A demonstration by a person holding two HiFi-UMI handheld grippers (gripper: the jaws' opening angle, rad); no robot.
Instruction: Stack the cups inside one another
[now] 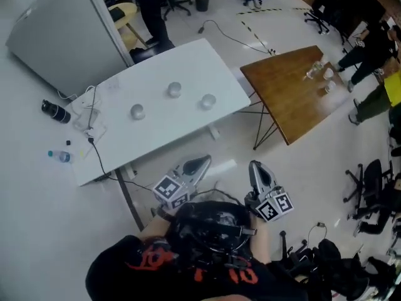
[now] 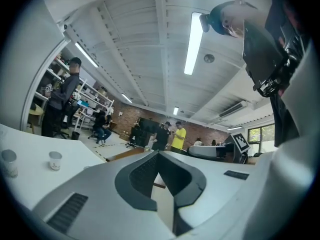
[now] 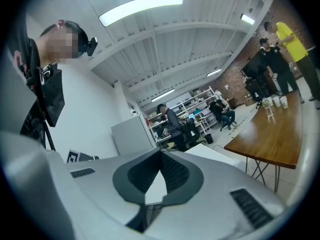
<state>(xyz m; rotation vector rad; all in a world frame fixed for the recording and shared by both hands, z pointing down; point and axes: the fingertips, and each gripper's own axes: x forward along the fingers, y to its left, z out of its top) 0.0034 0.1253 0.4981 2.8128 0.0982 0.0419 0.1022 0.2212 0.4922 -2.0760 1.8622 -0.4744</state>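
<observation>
Three small pale cups stand apart on the white table [image 1: 156,137]: one at the left [image 1: 137,111], one at the back [image 1: 174,90], one at the right [image 1: 208,101]. Both grippers are held close to the person's chest, short of the table's near edge and away from the cups. The left gripper [image 1: 202,162] has its jaws shut with nothing in them, and so does the right gripper [image 1: 254,167]. In the left gripper view the jaw tips [image 2: 158,153] meet, and two cups [image 2: 55,160] [image 2: 8,160] show far off at the left. The right gripper [image 3: 161,152] shows its jaws together.
A brown wooden table [image 1: 294,99] with several clear cups [image 1: 319,74] stands to the right. Cables and a power strip [image 1: 88,115] lie on the white table's left end. A grey cabinet [image 1: 62,30], a water bottle [image 1: 61,157], office chairs and standing people surround it.
</observation>
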